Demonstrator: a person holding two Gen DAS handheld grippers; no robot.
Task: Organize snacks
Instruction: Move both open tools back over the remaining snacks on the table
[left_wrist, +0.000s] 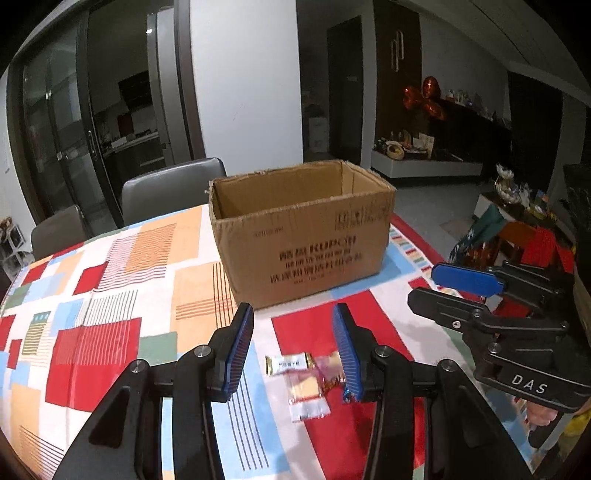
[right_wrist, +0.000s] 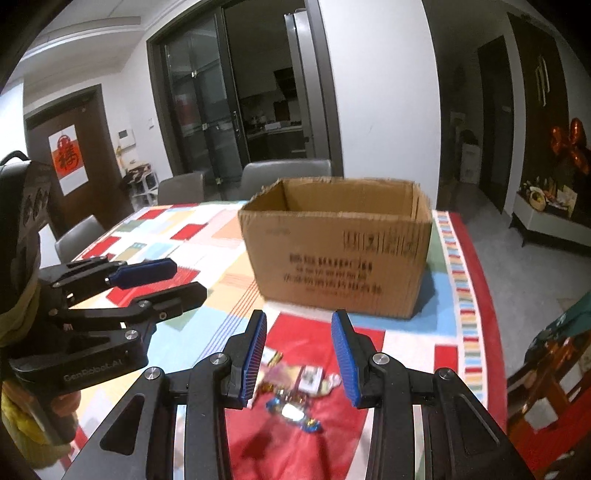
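L gripper (left_wrist: 293, 347): fingers (left_wrist: 238, 350) spread wide, nothing between the pads, no contact w/ anything; they hang above the bench over a few snacks. R gripper (right_wrist: 299, 354): fingers (right_wrist: 345, 358) also spread wide, holding nothing, hovering over the snack pile.

Under the L fingers, 3 items can be told apart. A gold-ended wrapped bar (left_wrist: 290, 363) lies flat, long axis running left-right across the view. A clear packet w/ a yellowish piece inside (left_wrist: 306, 397) lies just below it, long axis running toward the camera. A crinkly pinkish wrapper (left_wrist: 330, 369) sits just beside the right finger pad, partly hidden by it.

R wrist view shows the snack pile (right_wrist: 295, 384) between the fingers: small mixed wrappers bunched together and touching, incl. a white boxy packet (right_wrist: 310, 378) and a blue-and-silver foil sweet (right_wrist: 295, 411). Too blurred to count exactly; orientation of most pieces can't be told.

Beyond the snacks, 1 cardboard box (left_wrist: 306, 247) stands upright on the bench, top open, flaps not visible, printed long side facing the cameras. Interior walls visible; floor of the box is not. Box is apart from the snacks, farther from the grippers.

The bench (left_wrist: 103, 295) carries a cloth w/ red, orange, blue and white blocks. 3 grey chairs (right_wrist: 284, 177) stand at the far edge in the R view. Each gripper shows in the other's view, off to the side.
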